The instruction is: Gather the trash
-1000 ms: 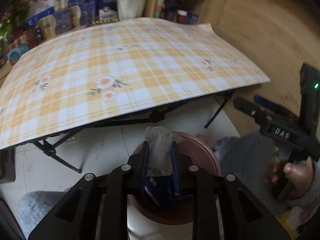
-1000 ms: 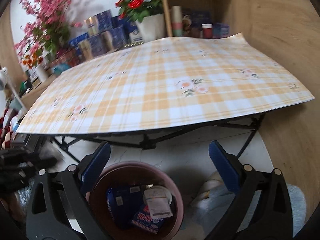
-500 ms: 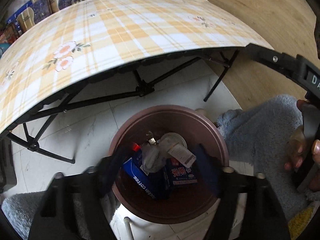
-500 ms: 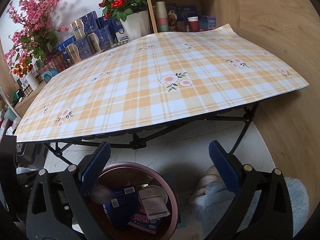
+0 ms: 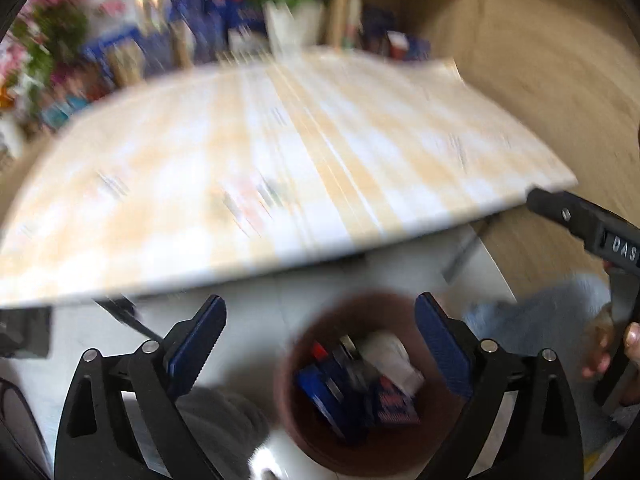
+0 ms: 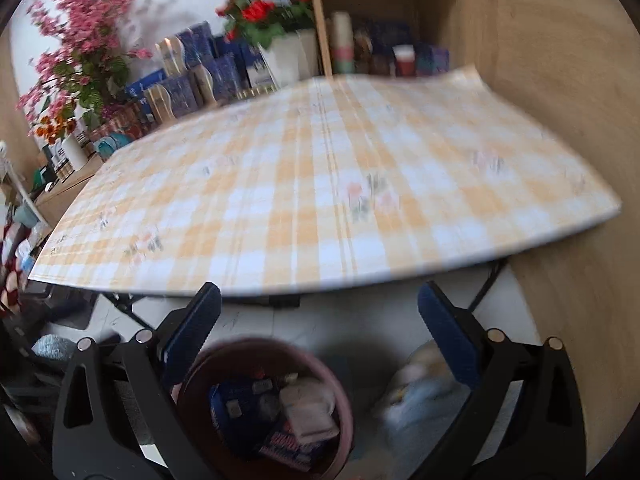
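A brown round bin (image 5: 288, 384) stands on the white floor below the table's front edge. Blue packets (image 5: 332, 396) and a white wrapper (image 5: 394, 356) lie inside it. My left gripper (image 5: 318, 320) hangs above the bin with its jaws opening wide and nothing between them. The view is blurred by motion. In the right wrist view the same bin (image 6: 240, 346) sits low and left of centre with the trash (image 6: 296, 412) in it. My right gripper (image 6: 320, 320) is open and empty above it. Its black body (image 5: 580, 224) and a hand (image 5: 628, 340) show at the left view's right edge.
A folding table with a yellow checked cloth (image 6: 320, 180) spans both views, its black legs behind the bin. Flower pots (image 6: 284, 56), blue boxes and a wooden shelf (image 6: 384, 52) stand behind it. A wooden wall (image 6: 560, 100) closes the right side. Something pale and fluffy (image 6: 420, 392) lies right of the bin.
My left gripper opened and let the clear plastic wrapper fall into the bin, then swung upward so the table fills more of its view. The right gripper rose a little, still open.
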A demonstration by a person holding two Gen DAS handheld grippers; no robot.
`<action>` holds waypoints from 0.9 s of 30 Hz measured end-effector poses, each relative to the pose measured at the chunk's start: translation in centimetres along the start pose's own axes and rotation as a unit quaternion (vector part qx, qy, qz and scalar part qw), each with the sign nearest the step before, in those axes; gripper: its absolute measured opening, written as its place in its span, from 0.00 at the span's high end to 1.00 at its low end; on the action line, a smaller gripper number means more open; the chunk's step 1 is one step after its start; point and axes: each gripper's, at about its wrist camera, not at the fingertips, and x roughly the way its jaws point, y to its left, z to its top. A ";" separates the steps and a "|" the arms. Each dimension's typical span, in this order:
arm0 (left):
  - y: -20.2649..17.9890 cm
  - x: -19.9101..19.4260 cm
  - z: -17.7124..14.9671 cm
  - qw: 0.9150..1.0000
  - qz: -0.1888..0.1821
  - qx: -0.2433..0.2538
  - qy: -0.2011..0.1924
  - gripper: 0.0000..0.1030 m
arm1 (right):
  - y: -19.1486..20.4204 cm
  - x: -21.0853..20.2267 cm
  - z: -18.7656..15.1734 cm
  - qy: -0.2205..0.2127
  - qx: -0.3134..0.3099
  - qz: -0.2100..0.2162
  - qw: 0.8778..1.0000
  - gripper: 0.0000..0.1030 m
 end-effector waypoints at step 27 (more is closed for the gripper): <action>2.7 -18.8 11.5 0.968 0.113 -0.001 -0.224 0.06 | 6.9 -12.5 13.7 -0.105 -0.131 0.036 0.985 0.06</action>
